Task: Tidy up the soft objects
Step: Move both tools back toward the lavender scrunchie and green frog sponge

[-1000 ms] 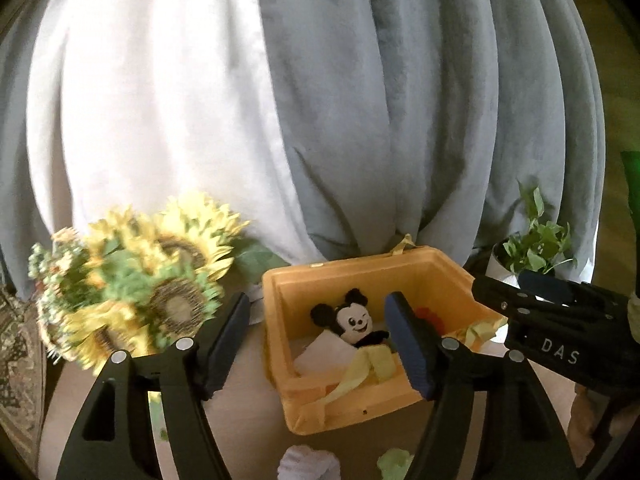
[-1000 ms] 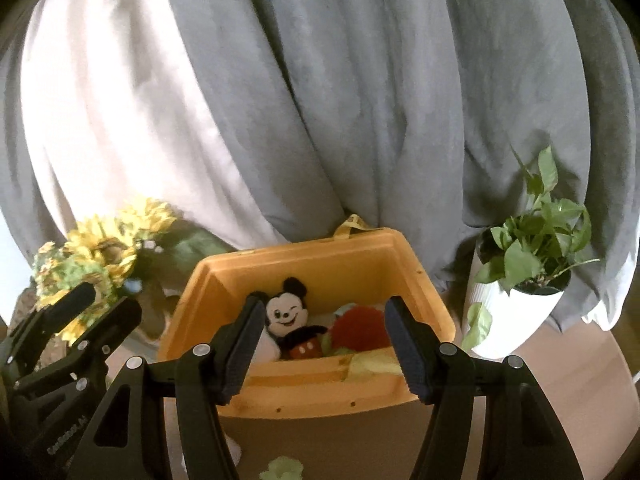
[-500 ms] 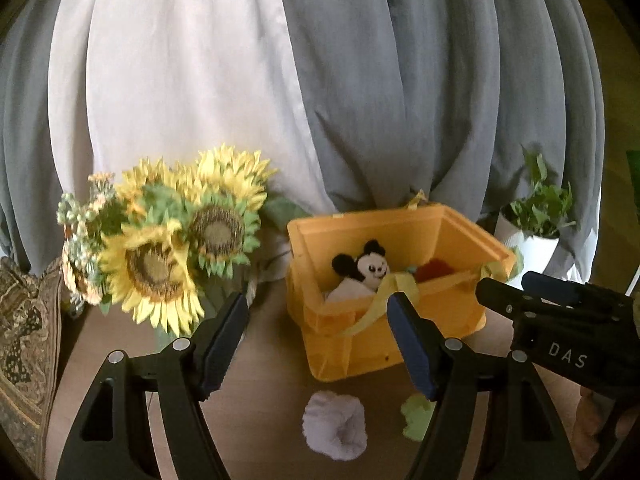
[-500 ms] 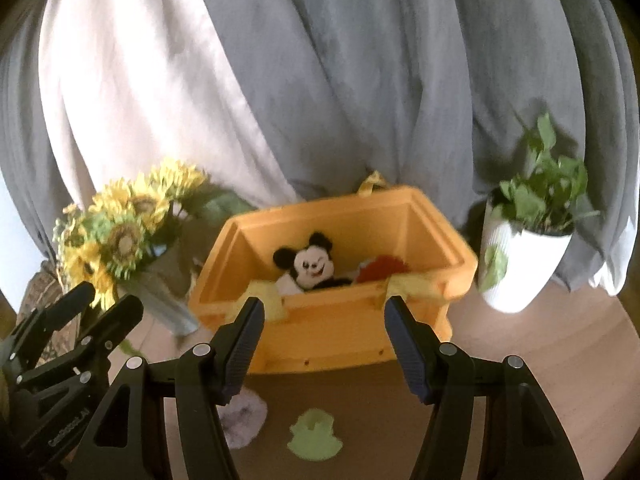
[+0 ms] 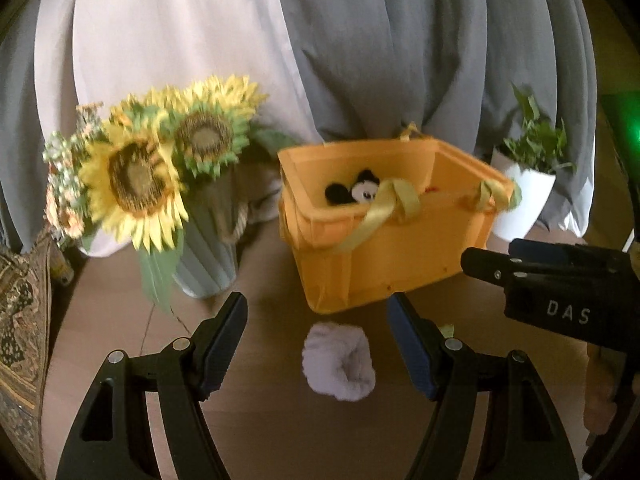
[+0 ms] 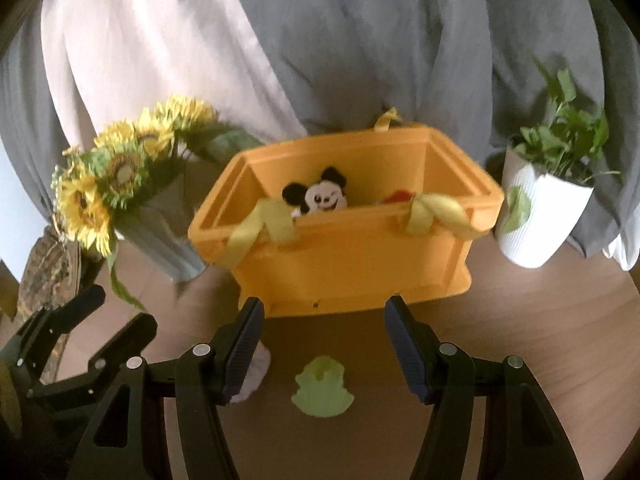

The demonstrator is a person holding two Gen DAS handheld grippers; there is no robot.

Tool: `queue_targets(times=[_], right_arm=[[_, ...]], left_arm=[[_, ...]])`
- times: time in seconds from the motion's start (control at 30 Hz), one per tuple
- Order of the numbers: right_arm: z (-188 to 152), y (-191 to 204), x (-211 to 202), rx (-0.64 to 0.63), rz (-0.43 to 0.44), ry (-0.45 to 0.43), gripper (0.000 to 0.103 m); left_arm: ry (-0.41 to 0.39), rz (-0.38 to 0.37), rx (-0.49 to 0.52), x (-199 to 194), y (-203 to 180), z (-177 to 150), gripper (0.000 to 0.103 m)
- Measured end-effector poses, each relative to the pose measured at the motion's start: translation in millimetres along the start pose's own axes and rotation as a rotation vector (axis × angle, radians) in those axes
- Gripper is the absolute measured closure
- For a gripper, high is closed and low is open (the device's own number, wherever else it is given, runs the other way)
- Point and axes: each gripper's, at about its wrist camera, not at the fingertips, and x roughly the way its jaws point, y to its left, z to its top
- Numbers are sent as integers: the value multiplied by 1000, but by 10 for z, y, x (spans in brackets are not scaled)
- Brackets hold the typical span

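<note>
An orange bin (image 5: 400, 256) (image 6: 352, 256) stands on the wooden table with a Mickey plush (image 5: 362, 189) (image 6: 320, 196), a red soft item (image 6: 396, 197) and yellow ribbon (image 5: 384, 208) over its rim. A white fluffy roll (image 5: 339, 362) lies in front of the bin, between my left gripper's open fingers (image 5: 316, 340); it shows partly behind a finger in the right wrist view (image 6: 256, 372). A pale green soft piece (image 6: 322, 388) lies on the table between my right gripper's open fingers (image 6: 322, 340). Both grippers are empty, short of the bin.
A vase of sunflowers (image 5: 160, 172) (image 6: 120, 184) stands left of the bin. A white pot with a green plant (image 6: 548, 204) (image 5: 524, 184) stands to its right. Grey and white curtains (image 6: 360, 40) hang behind. A patterned cloth (image 5: 20, 312) lies at the far left.
Both grippers have pulled back from the bin and lowered. The white roll and the green piece have come into view between the fingers. Both stay open.
</note>
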Motion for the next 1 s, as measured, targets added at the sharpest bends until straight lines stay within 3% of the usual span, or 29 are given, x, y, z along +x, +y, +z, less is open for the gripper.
queue_targets(times=[0.6,1.0], right_arm=[[-369,57,442,-34,2,202,39],[-452,23,751,-52,-22,270,39]], left_arm=[[147,-66,-37,352,56,-452,31],[200,-77,-93,656,88,-541,32]])
